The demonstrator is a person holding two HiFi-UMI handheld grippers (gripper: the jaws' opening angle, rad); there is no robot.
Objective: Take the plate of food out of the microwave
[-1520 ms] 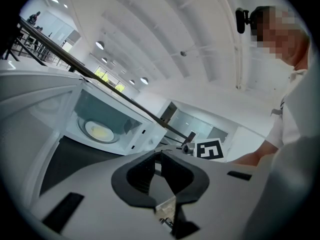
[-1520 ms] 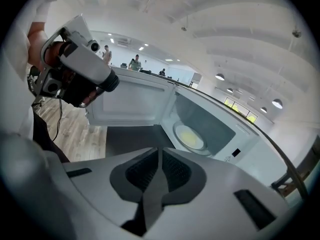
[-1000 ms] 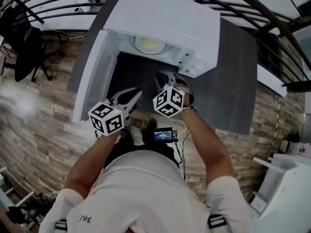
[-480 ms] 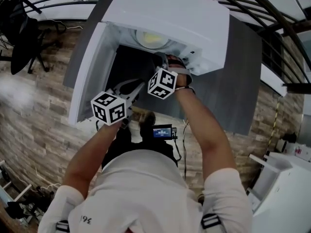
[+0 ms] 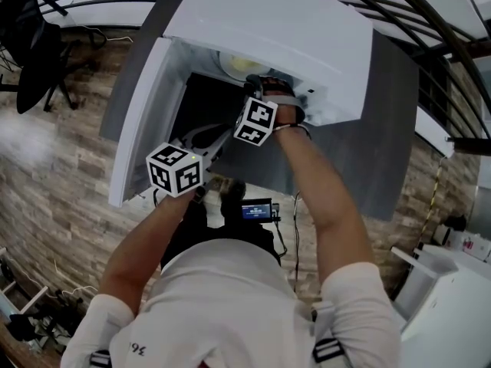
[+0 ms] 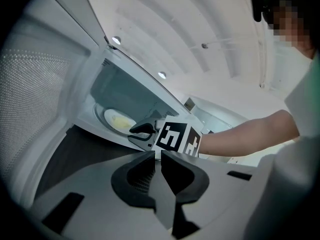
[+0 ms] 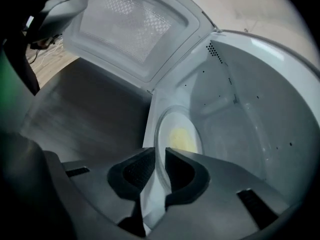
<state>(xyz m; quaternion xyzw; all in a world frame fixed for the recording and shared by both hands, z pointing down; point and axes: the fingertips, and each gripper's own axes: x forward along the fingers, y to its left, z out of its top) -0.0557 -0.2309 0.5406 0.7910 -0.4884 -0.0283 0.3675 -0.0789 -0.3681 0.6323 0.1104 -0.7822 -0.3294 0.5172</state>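
The white microwave (image 5: pixel 261 29) stands with its door (image 5: pixel 142 113) swung open to the left. Inside lies a pale plate (image 7: pixel 181 134) with yellow food (image 7: pixel 182 140) on it, also seen as the plate (image 6: pixel 119 120) in the left gripper view. My right gripper (image 7: pixel 160 151) reaches into the oven mouth. Its jaws are opening, a narrow gap apart, with the plate's near rim right at their tips and no pad pressing on it. My left gripper (image 6: pixel 158 154) hangs back over the table in front of the door, shut with nothing in it.
The microwave sits on a dark grey table (image 5: pixel 368 144). A black office chair (image 5: pixel 38 44) stands at the far left on the wood-look floor. A white unit (image 5: pixel 453 305) is at the lower right. The cavity walls (image 7: pixel 250 109) surround the plate closely.
My right gripper has moved forward from in front of the microwave into its opening, up to the plate. The left gripper has stayed near the door.
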